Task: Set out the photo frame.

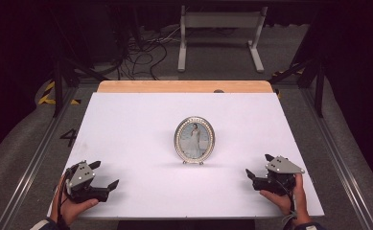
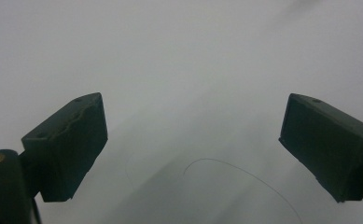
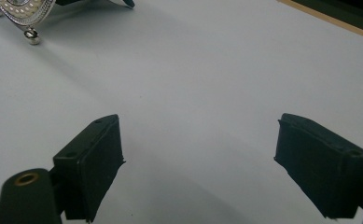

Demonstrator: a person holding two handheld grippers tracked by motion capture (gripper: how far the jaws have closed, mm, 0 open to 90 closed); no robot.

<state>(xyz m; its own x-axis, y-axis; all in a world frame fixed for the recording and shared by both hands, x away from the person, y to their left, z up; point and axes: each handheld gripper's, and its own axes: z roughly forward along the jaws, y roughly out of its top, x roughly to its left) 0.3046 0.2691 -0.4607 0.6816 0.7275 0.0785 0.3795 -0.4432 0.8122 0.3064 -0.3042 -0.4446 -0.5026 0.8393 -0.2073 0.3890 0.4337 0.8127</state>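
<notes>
The oval picture frame (image 1: 194, 139) stands upright near the middle of the white board (image 1: 126, 124), a silver beaded rim around a portrait of a figure in a pale dress, resting on small ball feet. From my seat it sits free of everything, with bare board on every side. In the right gripper view I catch its lower rim (image 3: 18, 11) and one ball foot at the top left corner, with a shadow stretching across the board from it.

My right gripper (image 1: 257, 168) rests low at the near right part of the board, well apart from the frame, its black jaws pointing inward towards the left. The jaws stand wide apart with nothing between them, only the white surface showing through the gap in the right gripper view. The person's right hand (image 1: 287, 191) wraps the body from below, the grey three-cornered plate on top.

My left gripper (image 1: 106, 175) lies at the near left corner, also far from the frame, jaws pointing towards the right. In the left gripper view they are spread wide over plain white board, with a thin hair-like curved line on the surface between them. The left hand (image 1: 71, 206) holds it from underneath.

Beyond the board a strip of wooden table edge (image 1: 184, 86) shows, then grey floor with cables (image 1: 141, 55) and a white stand (image 1: 221, 36).
</notes>
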